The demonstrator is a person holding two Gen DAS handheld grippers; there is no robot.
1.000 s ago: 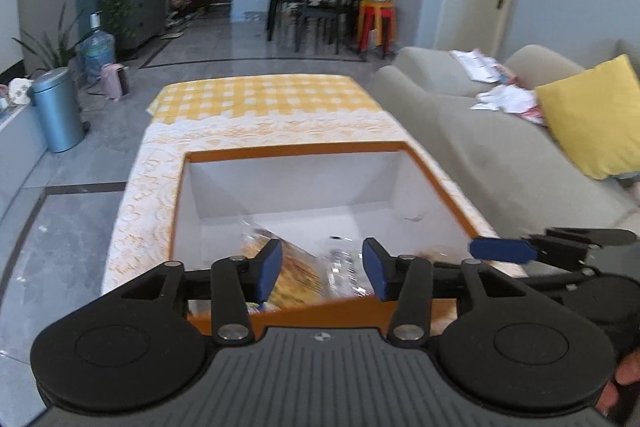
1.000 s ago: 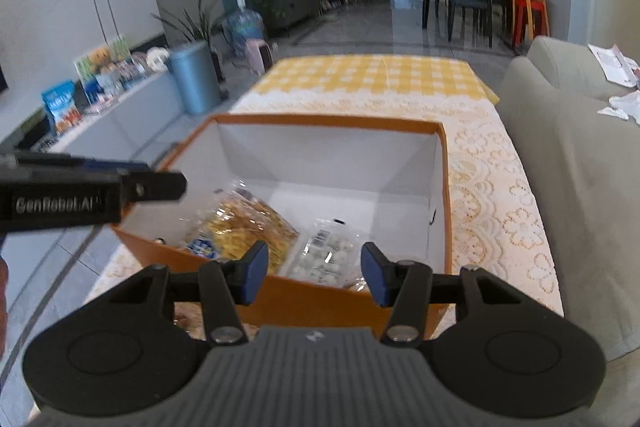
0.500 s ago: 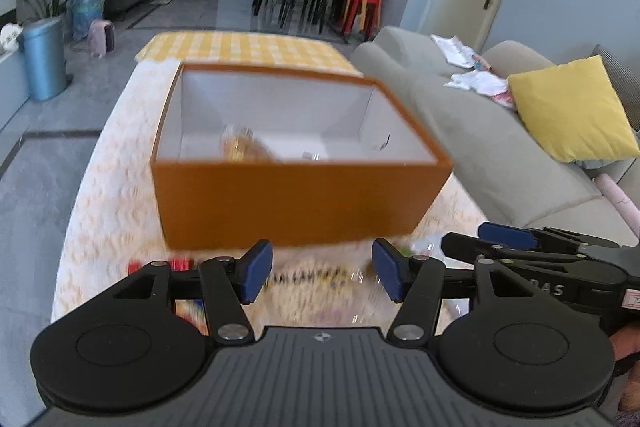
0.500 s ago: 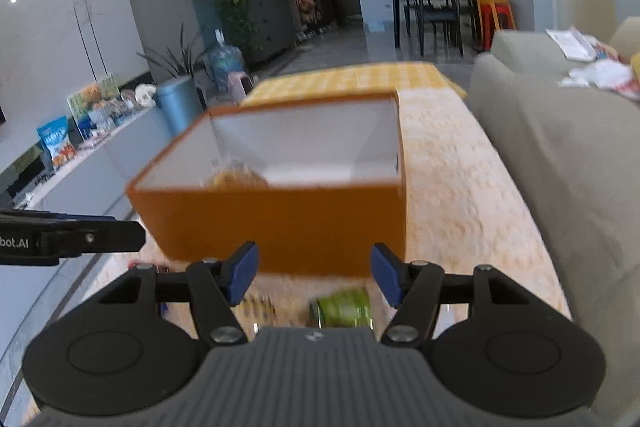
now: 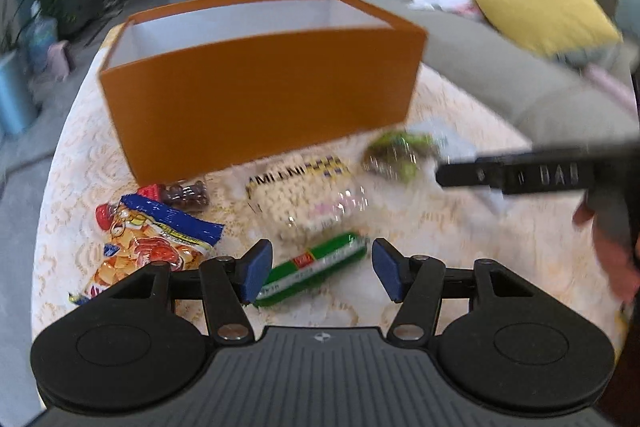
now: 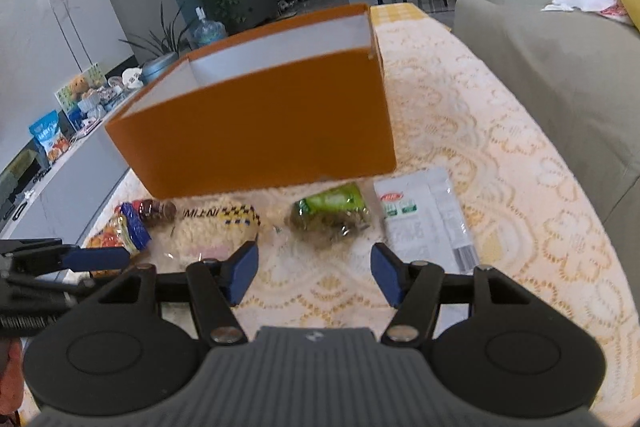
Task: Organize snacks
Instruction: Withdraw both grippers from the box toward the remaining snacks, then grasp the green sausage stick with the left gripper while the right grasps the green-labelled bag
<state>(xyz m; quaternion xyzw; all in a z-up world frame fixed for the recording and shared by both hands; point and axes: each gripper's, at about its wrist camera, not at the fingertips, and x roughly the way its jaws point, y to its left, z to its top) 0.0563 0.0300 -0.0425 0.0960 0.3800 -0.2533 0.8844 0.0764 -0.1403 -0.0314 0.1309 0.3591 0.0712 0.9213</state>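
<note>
**Back from the box, over the loose snacks**

Both grippers have pulled back from above the orange box [image 6: 256, 123] since a second ago, so I now see its near wall, not its contents. It sits far on the lace tablecloth [image 6: 500, 187], with loose snacks in a row along its near side, within reach for loading. From left: orange-and-blue chip bag [image 5: 148, 243], clear puffed-snack pack [image 5: 304, 195], green leafy pouch [image 6: 330, 213], white sachet [image 6: 424, 215]. Nearest lies a green stick pack [image 5: 312, 269], between the spread, empty fingers of my left gripper [image 5: 322, 273]. My right gripper [image 6: 312, 273] is equally released, holding nothing.
</note>
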